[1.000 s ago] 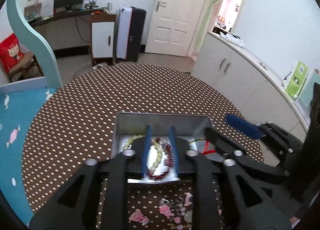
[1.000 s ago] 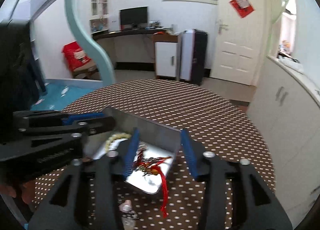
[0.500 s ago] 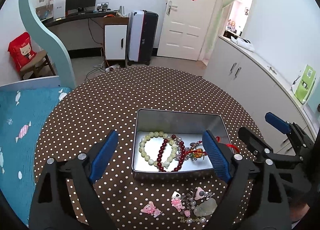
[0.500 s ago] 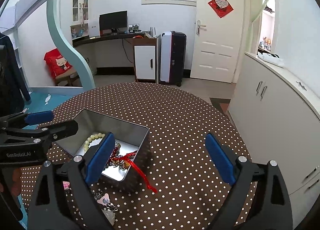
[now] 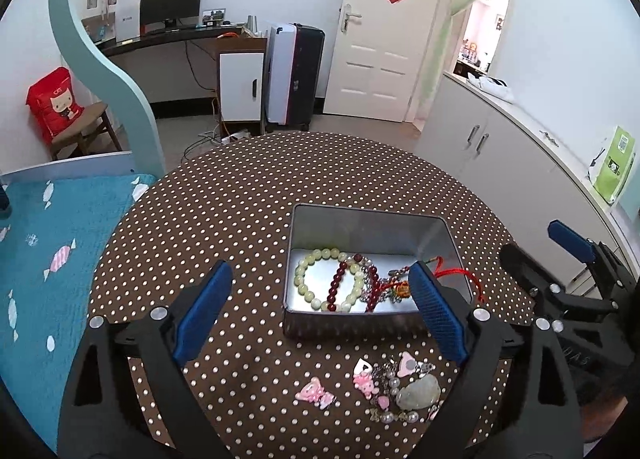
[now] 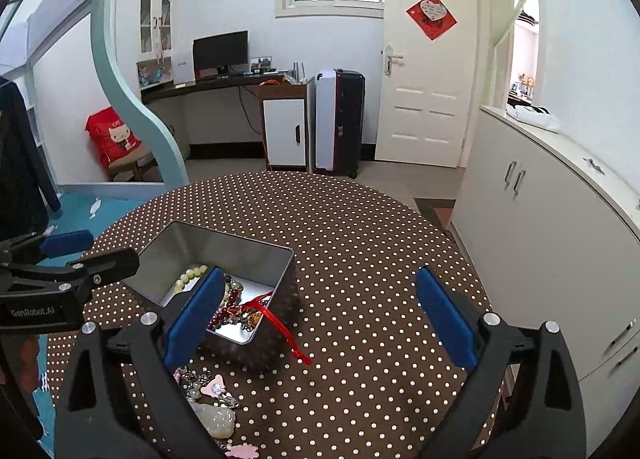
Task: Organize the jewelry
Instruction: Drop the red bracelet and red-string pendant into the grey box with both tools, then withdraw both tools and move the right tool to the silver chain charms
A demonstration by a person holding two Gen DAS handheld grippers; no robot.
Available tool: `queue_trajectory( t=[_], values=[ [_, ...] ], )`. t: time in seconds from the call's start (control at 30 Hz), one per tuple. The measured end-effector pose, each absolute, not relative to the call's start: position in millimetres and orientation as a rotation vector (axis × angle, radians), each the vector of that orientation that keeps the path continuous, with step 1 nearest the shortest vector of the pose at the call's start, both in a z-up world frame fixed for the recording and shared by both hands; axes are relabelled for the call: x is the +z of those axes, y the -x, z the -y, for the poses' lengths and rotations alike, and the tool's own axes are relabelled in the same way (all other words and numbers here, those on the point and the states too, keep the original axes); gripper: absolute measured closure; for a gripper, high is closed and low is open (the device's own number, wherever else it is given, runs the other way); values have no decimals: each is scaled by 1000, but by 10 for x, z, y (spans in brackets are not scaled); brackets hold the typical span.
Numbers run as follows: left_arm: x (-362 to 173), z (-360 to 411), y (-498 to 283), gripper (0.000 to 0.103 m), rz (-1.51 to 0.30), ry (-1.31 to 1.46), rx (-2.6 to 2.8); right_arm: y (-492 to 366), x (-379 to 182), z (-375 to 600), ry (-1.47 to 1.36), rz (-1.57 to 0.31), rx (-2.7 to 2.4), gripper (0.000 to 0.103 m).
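A silver tin box stands on the polka-dot round table. In it lie a pale green bead bracelet, a dark red bead bracelet and a charm with a red cord that hangs over the rim. The box also shows in the right wrist view. Pink charms, pearls and a pale stone lie on the table in front of the box. My left gripper is open and empty, above the near side of the box. My right gripper is open and empty, to the right of the box.
The table is round with a brown dotted cloth. A blue bed lies to its left and white cabinets to its right. The right gripper shows at the right edge of the left wrist view.
Both grippers opened wide and drew back and up from the box. The dark red bracelet and the red-cord charm now lie in the box.
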State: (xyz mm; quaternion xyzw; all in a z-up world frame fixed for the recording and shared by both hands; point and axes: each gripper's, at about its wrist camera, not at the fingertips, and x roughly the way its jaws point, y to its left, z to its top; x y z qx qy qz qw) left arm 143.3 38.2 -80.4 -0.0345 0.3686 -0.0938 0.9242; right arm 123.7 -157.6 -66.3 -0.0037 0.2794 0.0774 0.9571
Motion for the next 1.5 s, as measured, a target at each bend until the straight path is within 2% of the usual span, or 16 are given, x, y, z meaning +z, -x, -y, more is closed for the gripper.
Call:
queue_trajectory(
  t=[0.4,1.03,1.37,1.43,1.47,1.5],
  values=[
    [-854,-405,-1130,11,-775,51,-189,-975,-685,1761,-58,-539,116,7],
    [-1422,-382,-979,10,-938,-1,-184,-839,-1122,1709,-33,-687,125,7],
    [-1623,-363,-1061,11,-975,-2,-177,-910,-1160,1677,-12,-714,163,7],
    [-1626,-345,-1092,14,-975,-13,-188,-921,-1195,1654,-11,-728,171,7],
    [-1632,-330,-1109,27,-980,-20,-194,-929,-1206,1644,-12,-734,173,7],
    [-1643,-311,-1122,35,-990,-26,-199,-931,-1218,1637,-13,-739,177,7]
  ],
)
